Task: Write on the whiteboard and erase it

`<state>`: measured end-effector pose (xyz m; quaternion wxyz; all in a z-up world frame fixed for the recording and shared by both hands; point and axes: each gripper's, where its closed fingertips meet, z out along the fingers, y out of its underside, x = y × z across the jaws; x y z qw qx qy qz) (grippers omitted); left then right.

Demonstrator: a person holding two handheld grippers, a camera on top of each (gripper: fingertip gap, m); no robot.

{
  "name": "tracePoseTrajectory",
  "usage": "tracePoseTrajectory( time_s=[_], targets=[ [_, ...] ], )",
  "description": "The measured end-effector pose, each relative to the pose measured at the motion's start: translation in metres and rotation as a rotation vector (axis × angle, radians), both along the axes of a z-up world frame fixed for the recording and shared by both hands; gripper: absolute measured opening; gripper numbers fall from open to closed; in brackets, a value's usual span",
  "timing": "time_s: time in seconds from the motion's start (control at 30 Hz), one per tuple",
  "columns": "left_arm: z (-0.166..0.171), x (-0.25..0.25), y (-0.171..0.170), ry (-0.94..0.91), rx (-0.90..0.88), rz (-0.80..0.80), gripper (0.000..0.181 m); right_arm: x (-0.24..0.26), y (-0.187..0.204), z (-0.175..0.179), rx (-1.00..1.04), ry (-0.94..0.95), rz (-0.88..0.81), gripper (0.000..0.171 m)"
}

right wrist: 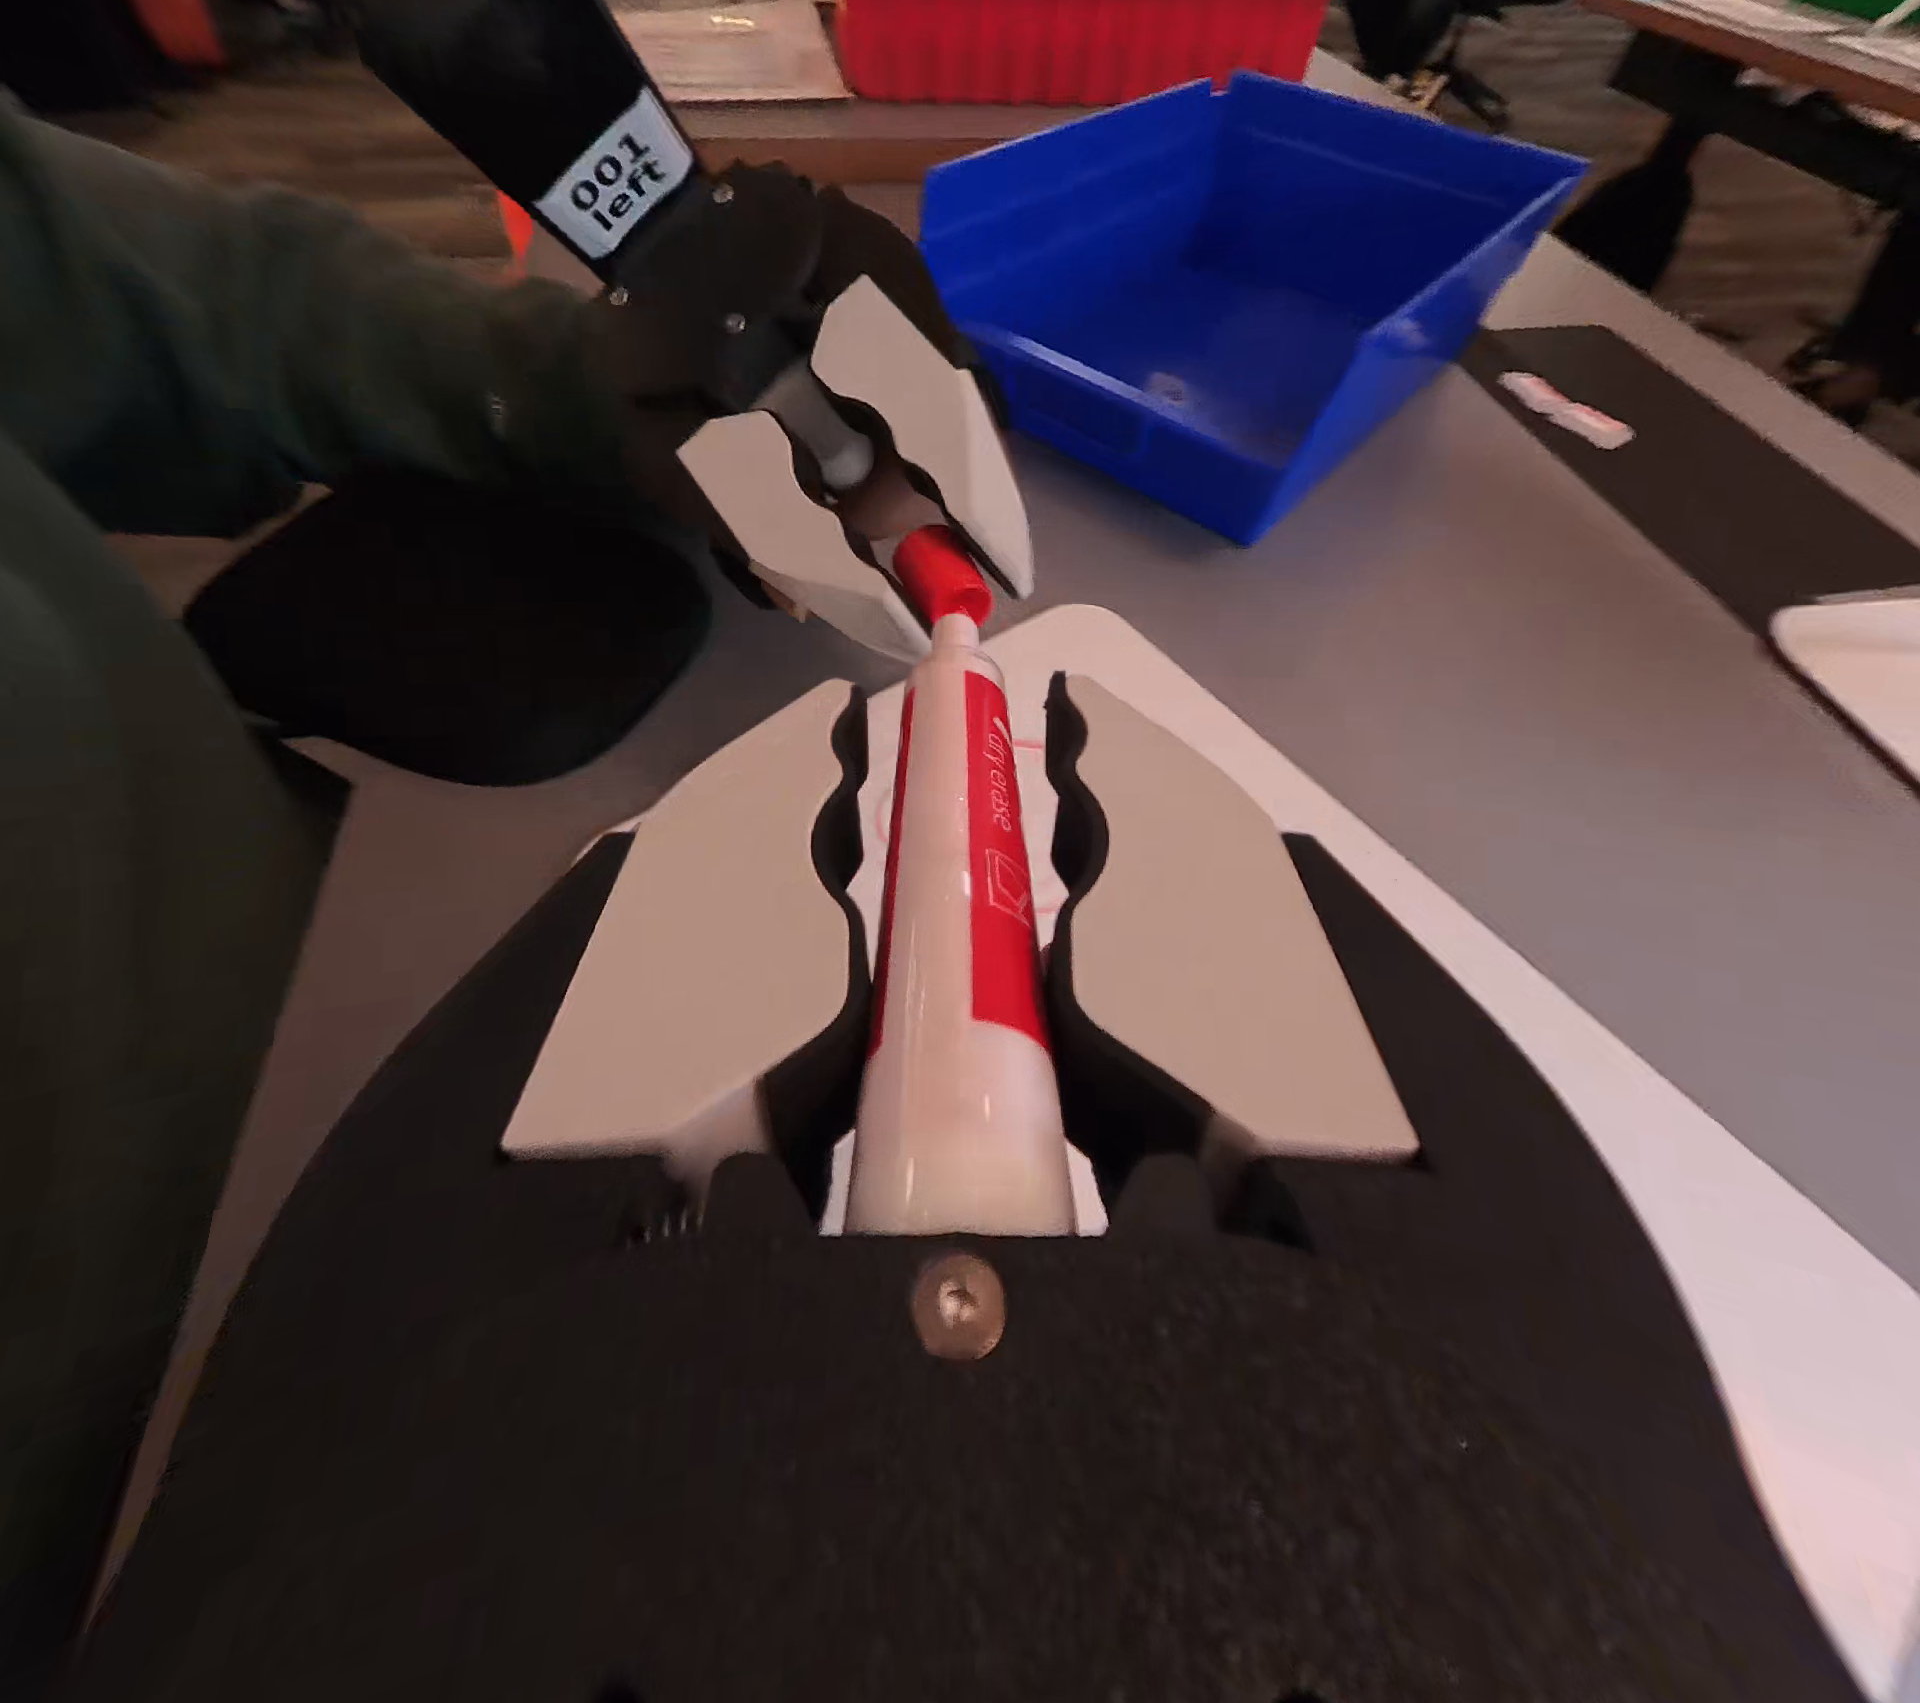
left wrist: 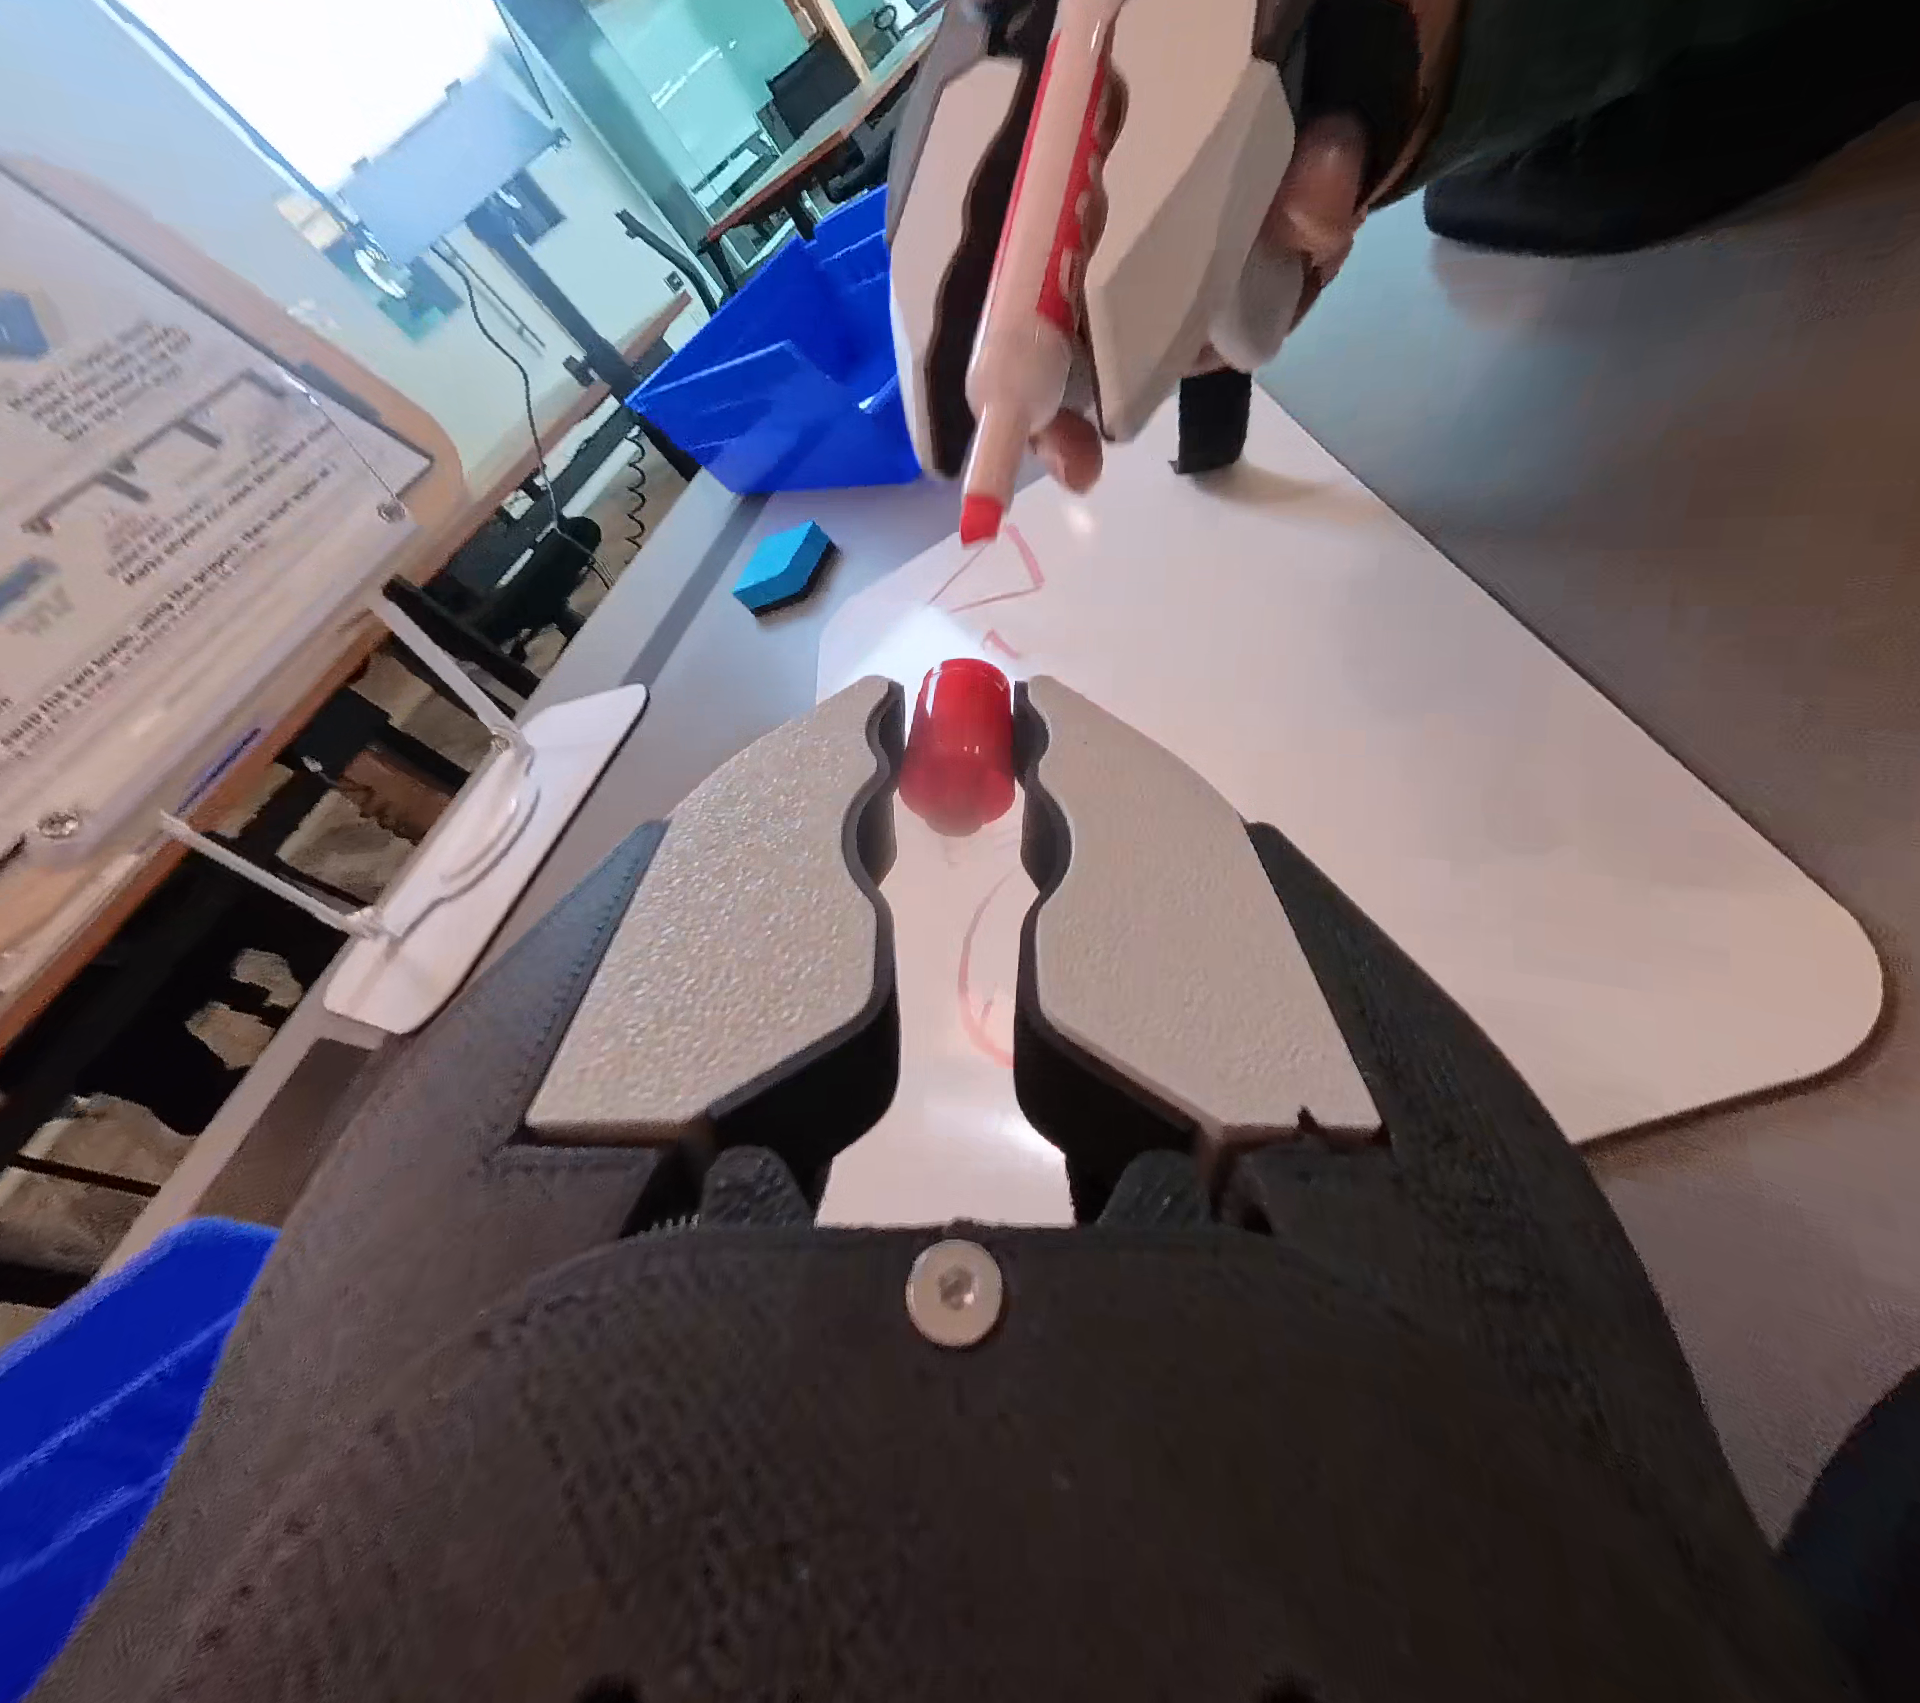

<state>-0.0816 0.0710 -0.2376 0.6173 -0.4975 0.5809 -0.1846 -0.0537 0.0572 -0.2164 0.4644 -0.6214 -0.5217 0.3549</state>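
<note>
We start with the whiteboard (left wrist: 1403, 780), a thin, stiff white sheet lying flat on the grey table (left wrist: 1714, 427) across the middle and right of the left wrist view. It looks slick, so we judge it could slide under a hard push. Faint red strokes (left wrist: 987, 578) already sit near its far end.

Next, the blue bin (right wrist: 1247, 323), upper right of the right wrist view, stands open beyond the board.

Now the marker (right wrist: 961, 926): light, rigid, smooth plastic, best held round the barrel. Our right gripper (right wrist: 956, 718) is clamped on that barrel, long axis running along the fingers. In the left wrist view the red tip (left wrist: 980, 515) points down at the board, hovering at the strokes; we cannot tell if it touches.

The blue eraser (left wrist: 781, 564) lies left of centre in the left wrist view, just off the board's far corner. It looks soft and light, easiest pinched across its sides.

Smallest, the red cap (left wrist: 956, 754): our left gripper (left wrist: 956, 718) pinches it at the fingertips, its open end facing the marker.
</note>
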Motion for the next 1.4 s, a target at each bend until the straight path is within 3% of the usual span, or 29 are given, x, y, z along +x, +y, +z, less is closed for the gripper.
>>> tracePoseTrajectory(
  time_s=[0.3, 0.53, 0.7, 1.0, 1.1, 1.2, 1.4],
  targets=[
    [0.022, 0.002, -0.022, -0.131, 0.012, -0.101, 0.02, -0.012, -0.014, 0.0, -0.238, 0.149, 0.1, 0.034],
    [0.028, 0.007, -0.042, -0.132, 0.051, -0.158, 0.02, -0.03, -0.033, 0.001, -0.404, 0.237, 0.192, 0.034],
    [0.021, 0.006, -0.041, -0.061, 0.115, -0.124, 0.02, -0.032, -0.034, -0.005, -0.453, 0.25, 0.166, 0.033],
    [-0.001, 0.01, -0.047, 0.029, 0.071, -0.174, 0.019, -0.031, -0.039, -0.023, -0.522, 0.241, 0.147, 0.032],
    [-0.023, 0.01, -0.042, 0.168, 0.118, -0.128, 0.019, -0.031, -0.036, -0.037, -0.481, 0.151, 0.098, 0.032],
    [-0.014, 0.014, -0.041, 0.113, 0.095, -0.116, 0.018, -0.031, -0.034, -0.035, -0.479, 0.186, 0.079, 0.031],
    [-0.017, 0.013, -0.027, 0.181, 0.192, -0.013, 0.018, -0.035, -0.024, -0.036, -0.492, 0.234, 0.014, 0.032]
  ],
)
